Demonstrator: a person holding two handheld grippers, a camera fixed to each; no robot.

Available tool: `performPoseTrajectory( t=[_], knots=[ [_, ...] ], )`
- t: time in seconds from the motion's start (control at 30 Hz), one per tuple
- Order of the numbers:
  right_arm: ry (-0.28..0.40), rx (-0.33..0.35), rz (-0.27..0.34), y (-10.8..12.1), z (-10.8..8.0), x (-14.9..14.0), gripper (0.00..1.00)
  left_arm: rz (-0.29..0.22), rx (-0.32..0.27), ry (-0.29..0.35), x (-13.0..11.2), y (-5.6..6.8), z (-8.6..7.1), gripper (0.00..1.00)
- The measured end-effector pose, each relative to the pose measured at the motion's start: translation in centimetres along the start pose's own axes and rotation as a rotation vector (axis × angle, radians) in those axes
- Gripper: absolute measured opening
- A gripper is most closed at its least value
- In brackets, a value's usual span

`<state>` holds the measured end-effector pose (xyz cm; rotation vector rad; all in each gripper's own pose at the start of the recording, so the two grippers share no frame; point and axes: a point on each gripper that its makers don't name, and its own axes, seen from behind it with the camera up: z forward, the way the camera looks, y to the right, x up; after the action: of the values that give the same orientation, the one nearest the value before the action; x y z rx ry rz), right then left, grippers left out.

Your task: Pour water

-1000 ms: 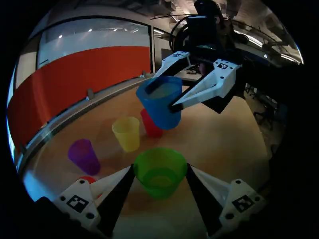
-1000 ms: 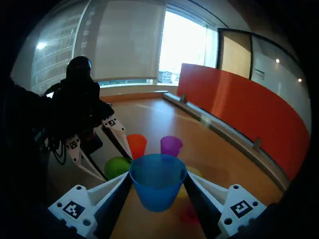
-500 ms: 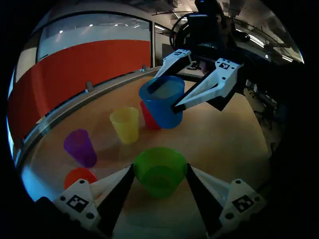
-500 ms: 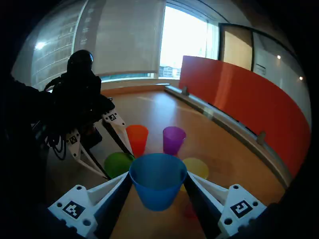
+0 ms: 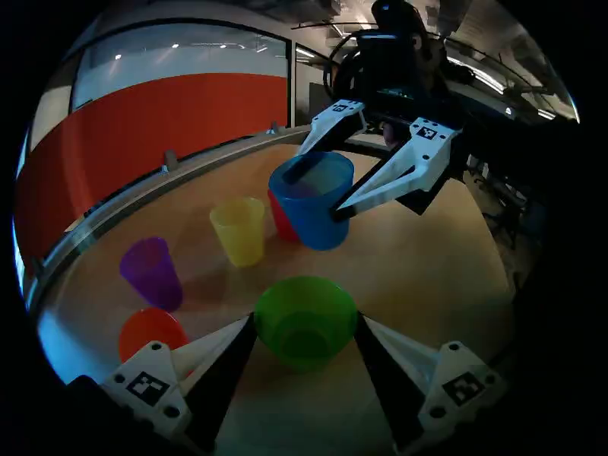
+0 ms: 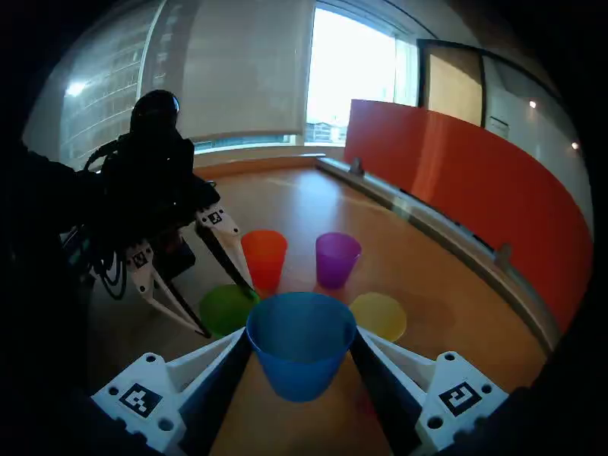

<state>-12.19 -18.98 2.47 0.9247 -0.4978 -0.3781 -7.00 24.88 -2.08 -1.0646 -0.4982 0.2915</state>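
left tongs (image 5: 304, 321): I have them pinching the green cup (image 5: 305, 346), one finger on each side.
right tongs (image 6: 301, 336): I have them pressed on the blue cup (image 6: 301, 361) from both sides (its mouth faces the camera).
blue cup: ahead of and above the left tongs; I cannot tell its water level.
other cups: yellow cup (image 5: 239, 230), purple cup (image 5: 150, 272) and orange cup (image 5: 150, 334) lie left of the left tongs; the red cup (image 5: 280, 220) is just behind the blue cup.
table (image 5: 425, 258): wooden.

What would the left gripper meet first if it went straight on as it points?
Probably the blue cup held in the right gripper: it hangs straight ahead of the green cup in the left gripper. Whether heights match is unclear.
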Motion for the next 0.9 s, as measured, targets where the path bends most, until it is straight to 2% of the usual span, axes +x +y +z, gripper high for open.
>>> performPoseTrajectory(
  t=[0.2,0.37,0.67,0.9],
  knots=[
    [-0.005,0.003,0.003,-0.2,0.3,-0.2,0.91,-0.014,-0.005,-0.010,-0.4,0.0,0.1,0.91],
    [-0.011,0.009,0.011,-0.5,0.5,-0.7,0.91,-0.037,0.002,-0.019,-0.8,-0.2,0.0,0.98],
    [-0.030,0.024,0.030,-1.2,1.4,-2.2,0.91,-0.062,0.023,-0.021,-1.5,-0.5,-1.3,0.98],
    [-0.046,0.035,0.052,-1.7,2.4,-3.5,0.91,-0.073,0.035,-0.004,-1.8,0.2,-2.5,0.98]
  ],
)
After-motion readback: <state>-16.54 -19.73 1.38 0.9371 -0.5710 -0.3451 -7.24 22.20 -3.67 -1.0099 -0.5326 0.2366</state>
